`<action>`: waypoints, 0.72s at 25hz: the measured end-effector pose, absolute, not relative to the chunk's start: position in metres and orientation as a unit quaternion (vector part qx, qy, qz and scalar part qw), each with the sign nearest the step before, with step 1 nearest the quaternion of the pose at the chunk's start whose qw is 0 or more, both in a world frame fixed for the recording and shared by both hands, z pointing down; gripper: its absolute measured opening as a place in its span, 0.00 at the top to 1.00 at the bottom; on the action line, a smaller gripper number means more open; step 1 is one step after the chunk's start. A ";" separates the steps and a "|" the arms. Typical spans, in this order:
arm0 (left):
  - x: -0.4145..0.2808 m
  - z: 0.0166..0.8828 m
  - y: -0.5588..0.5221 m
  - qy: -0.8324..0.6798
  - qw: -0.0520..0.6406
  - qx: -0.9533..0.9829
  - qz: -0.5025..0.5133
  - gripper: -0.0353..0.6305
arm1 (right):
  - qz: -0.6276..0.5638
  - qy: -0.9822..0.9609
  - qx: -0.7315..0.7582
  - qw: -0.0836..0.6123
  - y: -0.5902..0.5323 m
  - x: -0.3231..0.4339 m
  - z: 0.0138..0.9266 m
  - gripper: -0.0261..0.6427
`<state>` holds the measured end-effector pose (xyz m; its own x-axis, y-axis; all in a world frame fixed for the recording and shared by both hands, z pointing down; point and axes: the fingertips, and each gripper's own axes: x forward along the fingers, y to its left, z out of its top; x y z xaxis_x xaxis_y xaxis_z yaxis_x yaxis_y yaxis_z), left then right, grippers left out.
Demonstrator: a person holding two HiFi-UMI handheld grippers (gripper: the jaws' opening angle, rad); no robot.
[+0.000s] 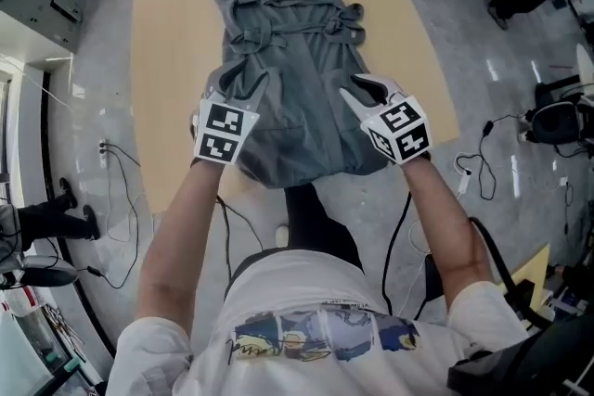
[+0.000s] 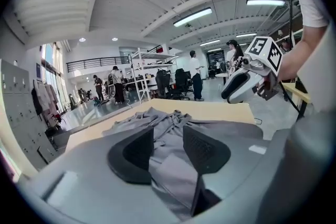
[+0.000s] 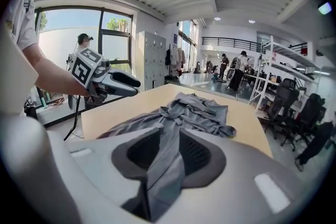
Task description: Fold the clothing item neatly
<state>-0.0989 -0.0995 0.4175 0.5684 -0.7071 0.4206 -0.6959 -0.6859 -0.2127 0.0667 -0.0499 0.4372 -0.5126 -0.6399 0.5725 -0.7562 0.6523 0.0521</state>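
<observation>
**Lifting the hem by both corners for the first fold**

Holding the grey dress (image 1: 278,42) at its near end, we have one gripper on each side of the hem. The left gripper (image 1: 245,86) has its jaws closed on a fold of grey cloth, which fills the gap between the pads and drapes down behind them. The right gripper (image 1: 362,94) pinches a narrower ridge of the same cloth between its jaws.

The collar end and the middle of the dress lie flat along the desk (image 1: 167,60), with the waist tie (image 1: 278,25) across them. The near part is raised off the wood and sags a little between the two grips, at the desk's near edge.

We judge the reason for this hold to be simple. Two grips set well apart keep the hem spread to its full width, so the lower part can travel as one sheet rather than bunching. The weight of the collar end on the desk should anchor the far part while the near part goes over it. Both grippers sit level with each other, which should help the fold line run straight across the garment.

Counting what matters:
- One dress, with one tie at the waist.
- One desk.
- Two grippers, each with two jaws and each closed on the hem.
</observation>
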 end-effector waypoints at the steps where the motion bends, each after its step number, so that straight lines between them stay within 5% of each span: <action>1: -0.106 0.417 -0.081 0.398 0.007 -0.885 -0.241 0.67 | 0.100 -0.864 0.405 0.283 -0.035 0.066 0.434 0.81; 18: -0.170 0.513 0.128 0.441 -0.180 -0.840 -0.260 0.67 | 0.183 -0.846 0.406 0.295 0.120 0.154 0.496 0.81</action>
<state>-0.1701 0.1278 0.5126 0.4769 -0.6472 0.5947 -0.8338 -0.5473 0.0730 0.1537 0.1198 0.4958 -0.4970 -0.5779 0.6473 -0.7940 0.6038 -0.0706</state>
